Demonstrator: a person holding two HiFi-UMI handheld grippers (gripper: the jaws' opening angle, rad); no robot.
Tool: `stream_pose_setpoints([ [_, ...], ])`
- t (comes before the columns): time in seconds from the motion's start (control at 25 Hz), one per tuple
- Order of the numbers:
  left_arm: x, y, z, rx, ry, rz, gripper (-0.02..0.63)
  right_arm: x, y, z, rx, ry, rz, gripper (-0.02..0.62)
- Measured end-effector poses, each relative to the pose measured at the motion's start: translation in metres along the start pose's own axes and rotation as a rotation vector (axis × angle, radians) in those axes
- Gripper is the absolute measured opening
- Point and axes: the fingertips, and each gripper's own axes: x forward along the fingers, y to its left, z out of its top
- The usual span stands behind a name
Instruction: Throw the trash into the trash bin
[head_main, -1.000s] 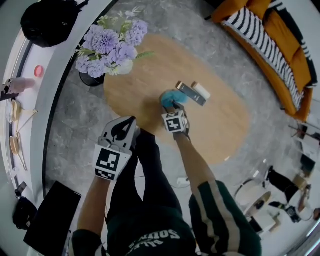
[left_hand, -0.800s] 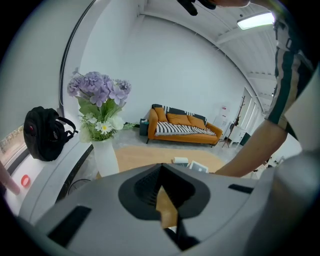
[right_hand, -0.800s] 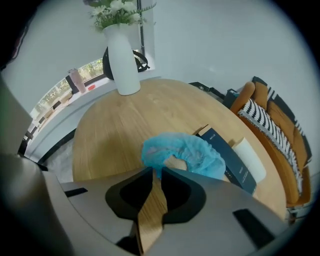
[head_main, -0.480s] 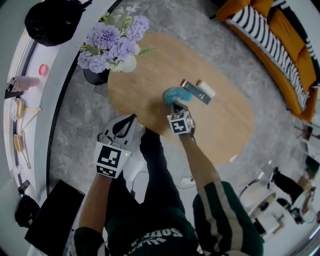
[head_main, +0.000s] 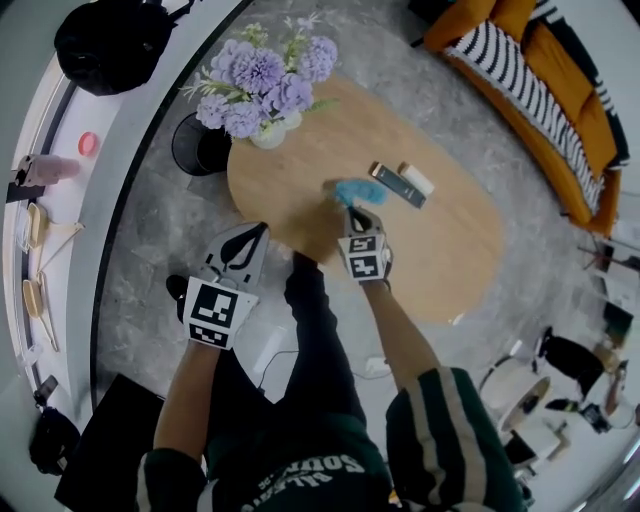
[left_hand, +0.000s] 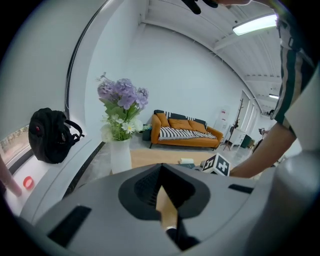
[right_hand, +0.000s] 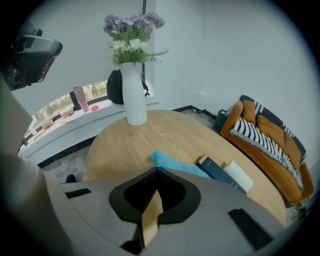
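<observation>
A crumpled blue piece of trash (head_main: 360, 190) sits near the middle of the oval wooden table (head_main: 450, 250). My right gripper (head_main: 352, 207) meets its near edge. In the right gripper view the jaws are shut, and the blue trash (right_hand: 172, 164) sticks out just past the tips of the right gripper (right_hand: 157, 169), pinched by an edge. My left gripper (head_main: 258, 232) hovers at the table's near left rim, shut with nothing in it. The left gripper view shows the left gripper (left_hand: 161, 165) with its jaws together. A dark round bin-like container (head_main: 198, 148) stands on the floor left of the table.
A white vase of purple flowers (head_main: 265, 85) stands on the table's left end. A dark book (head_main: 398, 186) and a white block (head_main: 418, 180) lie right of the trash. An orange sofa (head_main: 560, 90) is at the far right, and a black backpack (head_main: 105, 40) rests on the ledge.
My left gripper has moved forward to the table's edge. The right gripper stays at the blue trash and now looks a little higher above the table.
</observation>
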Motion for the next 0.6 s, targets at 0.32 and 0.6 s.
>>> stream_pose_setpoints([
  [0.32, -0.052, 0.048, -0.019, -0.002, -0.013, -0.025, 0.000, -0.031, 0.071, 0.060, 0.000, -0.110, -0.012, 0.000],
  [0.6, -0.104, 0.111, -0.038, -0.036, -0.019, 0.024, 0.000, -0.039, 0.157, 0.129, -0.037, -0.213, 0.057, 0.000],
])
